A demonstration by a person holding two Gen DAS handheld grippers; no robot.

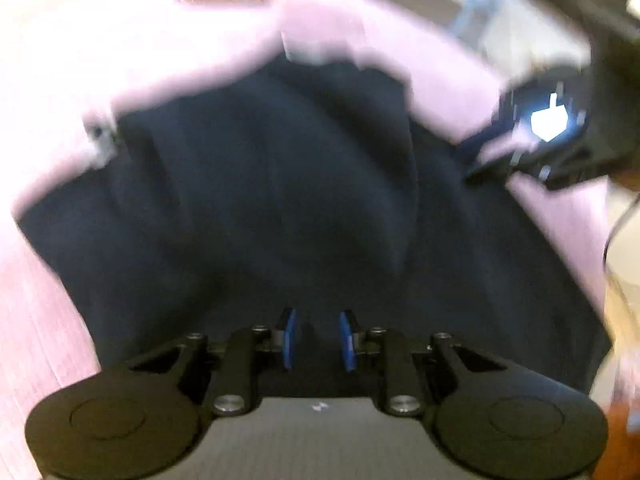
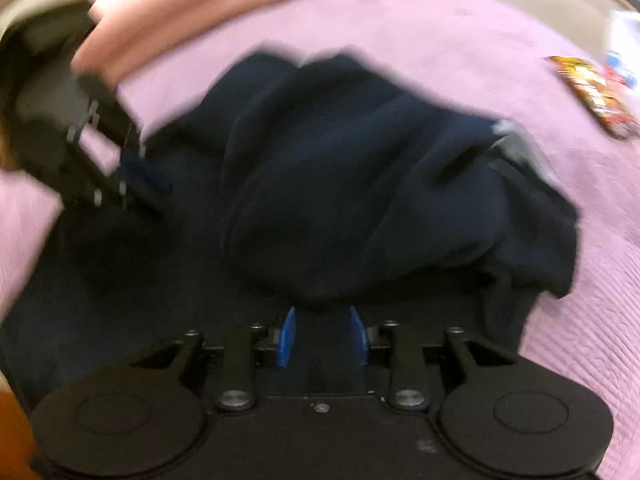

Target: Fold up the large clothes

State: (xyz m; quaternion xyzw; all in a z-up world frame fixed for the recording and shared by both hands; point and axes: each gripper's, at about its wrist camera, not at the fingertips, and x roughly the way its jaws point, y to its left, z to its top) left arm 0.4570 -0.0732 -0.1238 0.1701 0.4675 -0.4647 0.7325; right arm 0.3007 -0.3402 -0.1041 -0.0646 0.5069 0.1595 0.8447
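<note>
Both tongs are parted! The left gripper (image 1: 319, 340) shows its two blue pads (image 1: 289, 338) standing apart with a clear gap, and nothing pinched between them; the dark cloth lies just beyond and beneath the tips. Same story on the right gripper (image 2: 322, 337): two blue pads (image 2: 285, 338) spread, gap showing, and the garment's bulging fold sits right at the tips, but the pads are not pressing on it. Whether the tips brush the fabric I can't tell through the blur.

Count it up: one garment, a big dark navy garment (image 1: 280, 200) spread over the pink bedspread (image 1: 48, 320). In the right wrist view the same garment lies bunched and doubled over in the middle of the bedspread, a rounded fold heaped towards the camera, with a small grey-white patch at its right edge, too smeared to read.

Two grippers, each seen by the other: the right one looms at the upper right of the left view, over the garment's edge, and the left one appears at the left of the right wrist view, beside a pink sleeve (image 2: 172, 20).

Around it: one bright orange-and-red packet (image 2: 592, 92) lying on the bedspread well apart from the garment, and something white (image 2: 622, 40) next to it at the edge of the frame. Both pictures are heavily blurred.
</note>
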